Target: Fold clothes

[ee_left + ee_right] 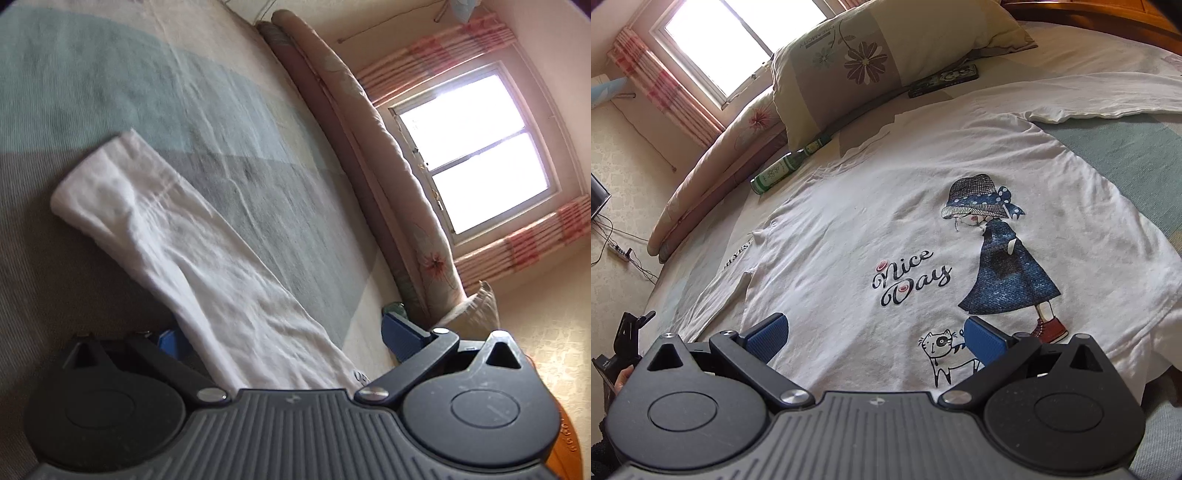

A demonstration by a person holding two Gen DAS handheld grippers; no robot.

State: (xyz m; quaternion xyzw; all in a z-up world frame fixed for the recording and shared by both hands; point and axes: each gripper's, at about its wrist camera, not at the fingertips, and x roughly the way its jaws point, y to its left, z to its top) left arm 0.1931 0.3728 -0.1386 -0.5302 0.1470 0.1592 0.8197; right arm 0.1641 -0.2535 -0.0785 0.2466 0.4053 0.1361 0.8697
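A white long-sleeved shirt [886,206] lies spread front-up on the bed, printed with a girl in a blue dress [1008,273], the words "Nice Day" and a small cat. My right gripper [877,341] hovers open just over the shirt's lower hem, its blue pads [986,343] either side of the cat print. In the left wrist view one white sleeve [192,243] stretches away across the striped bed cover. My left gripper [288,339] is open, and the sleeve's near end runs between its wide-apart blue pads [402,336].
A flowered pillow [864,59], a green bottle [783,170] and a dark flat case [945,83] lie beyond the shirt. A rolled quilt [369,122] lines the bed's far edge below the window [476,147]. A power strip [618,251] and cables are on the floor.
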